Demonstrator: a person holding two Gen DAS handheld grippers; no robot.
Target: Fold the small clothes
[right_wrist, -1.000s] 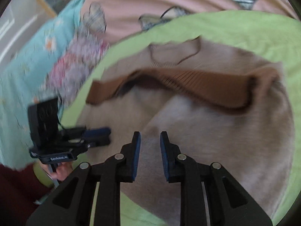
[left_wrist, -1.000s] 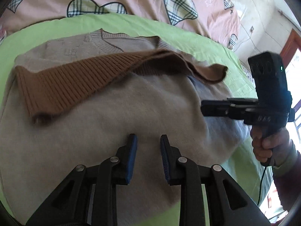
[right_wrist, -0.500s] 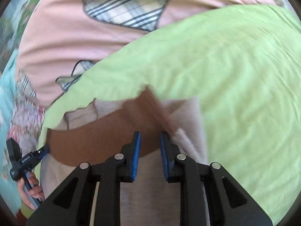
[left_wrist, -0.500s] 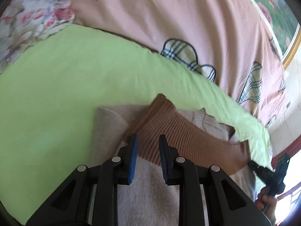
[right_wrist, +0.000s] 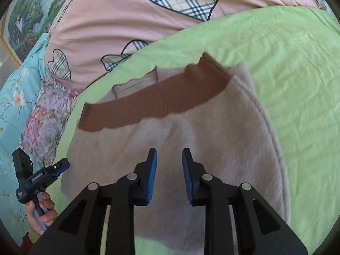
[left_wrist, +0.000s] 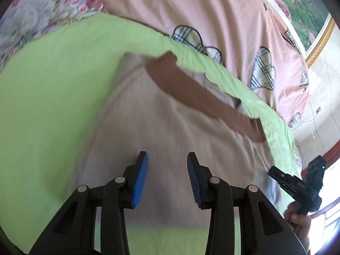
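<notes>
A beige knit sweater (left_wrist: pixel 161 131) with a brown ribbed hem (left_wrist: pixel 197 91) lies folded over on a green sheet (left_wrist: pixel 53 89); the hem band lies across its far part near the neckline. It also shows in the right wrist view (right_wrist: pixel 212 131), with the brown hem (right_wrist: pixel 153 104) across it. My left gripper (left_wrist: pixel 167 178) is open and empty, above the sweater's near part. My right gripper (right_wrist: pixel 169 174) is open and empty, also above the near part. Each gripper appears in the other's view: the right one (left_wrist: pixel 297 184) and the left one (right_wrist: pixel 40 176).
A pink quilt with plaid hearts (right_wrist: pixel 131 17) lies behind the green sheet (right_wrist: pixel 297 85). Floral bedding (right_wrist: pixel 42 114) is at the left, and a framed picture (left_wrist: pixel 297 10) hangs on the far wall. A door frame shows at the far right of the left wrist view.
Both grippers held the brown hem at the sweater's far edge half a second ago. Now both are open and pulled back toward me; the hem lies on the sweater.
</notes>
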